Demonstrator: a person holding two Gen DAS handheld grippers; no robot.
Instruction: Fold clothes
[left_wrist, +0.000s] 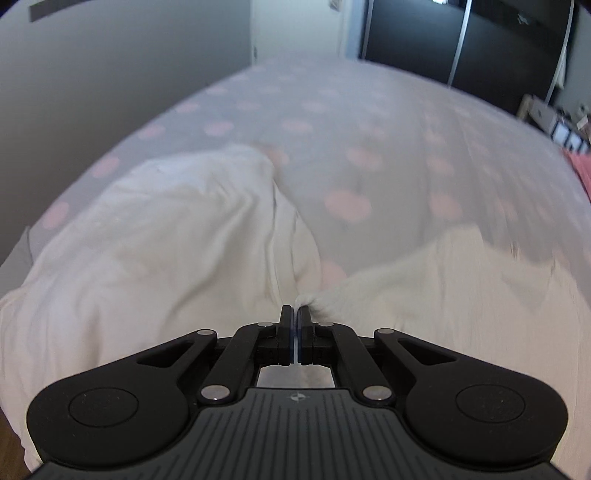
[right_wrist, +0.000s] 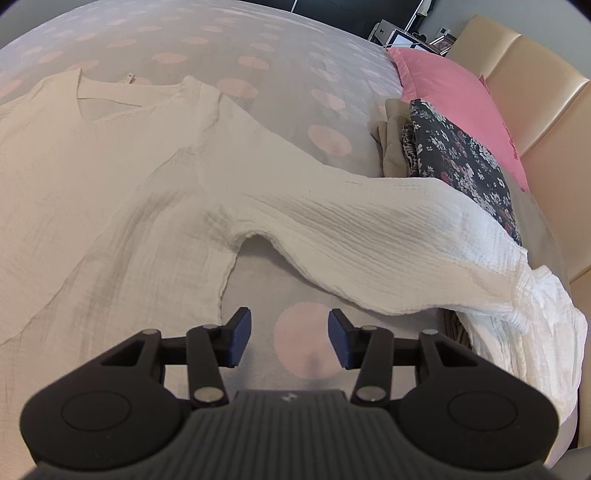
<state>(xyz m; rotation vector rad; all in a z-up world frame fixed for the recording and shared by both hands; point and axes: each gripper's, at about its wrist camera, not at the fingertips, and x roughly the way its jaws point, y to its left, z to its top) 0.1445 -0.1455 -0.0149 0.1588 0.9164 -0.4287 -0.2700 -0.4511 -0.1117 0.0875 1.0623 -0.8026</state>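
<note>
Left gripper (left_wrist: 295, 310) clamps the white blouse (right_wrist: 110, 192); only the right view shows the spread-apart right gripper (right_wrist: 290, 332) and folded clothes (right_wrist: 454, 155).

The left matte-black plastic two-finger gripper (left_wrist: 296, 312) has slim fingers carried on flat linkage bars pinned with round silver rivets, two large round discs at 8 and 4 o'clock of its body, and a ribbed dark-grey housing at 6 o'clock bearing a small compass-like emblem. A bare metal plate shows just at 12 o'clock of that housing, and a thin blue edge lines the inner faces of the fingers. The right matte-black plastic two-finger gripper (right_wrist: 290, 338) shares the same linkage bars, silver rivets, round discs and ribbed grey housing, with dark-blue rectangular pads (right_wrist: 242, 338) on its fingertips.
</note>
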